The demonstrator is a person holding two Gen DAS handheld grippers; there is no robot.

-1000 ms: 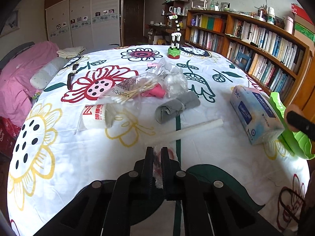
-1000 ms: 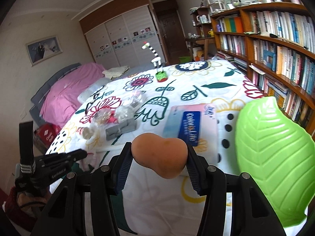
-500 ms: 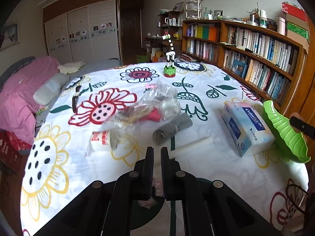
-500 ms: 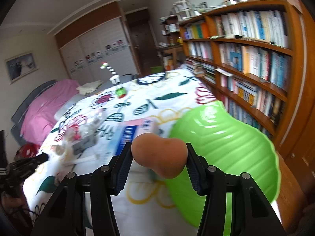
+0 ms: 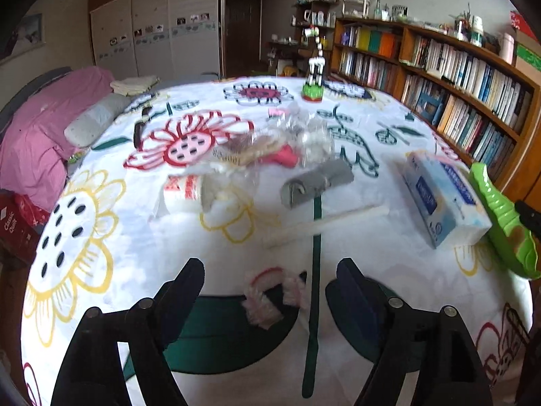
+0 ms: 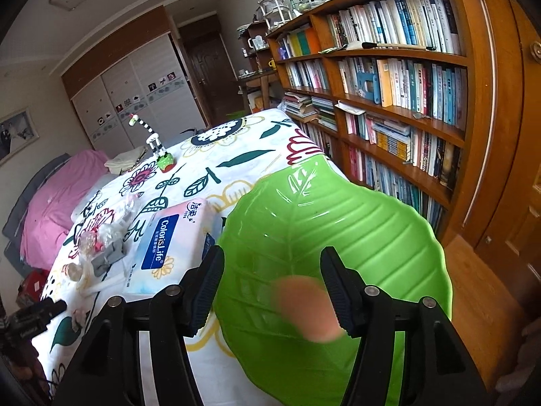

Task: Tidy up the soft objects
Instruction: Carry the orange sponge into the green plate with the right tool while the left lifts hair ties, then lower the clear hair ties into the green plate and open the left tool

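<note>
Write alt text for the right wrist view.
Open jaws of the right gripper hang over a green leaf-shaped dish, with a blurred peach sponge in the dish between them. Left of the dish a tissue pack lies on the floral tablecloth.

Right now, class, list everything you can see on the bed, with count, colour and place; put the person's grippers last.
sponge: 1, peach, blurred, over the green tray
tray: 1, green leaf shape, right edge of bed
tissue pack: 1, blue-white, beside tray
hair tie: 1, pink-white, near edge
rolled cloth: 1, grey, centre
plastic bags: several, clear, behind cloth
white stick: 1, centre
toy giraffe: 1, striped, far end
left gripper: open
right gripper: open
</note>
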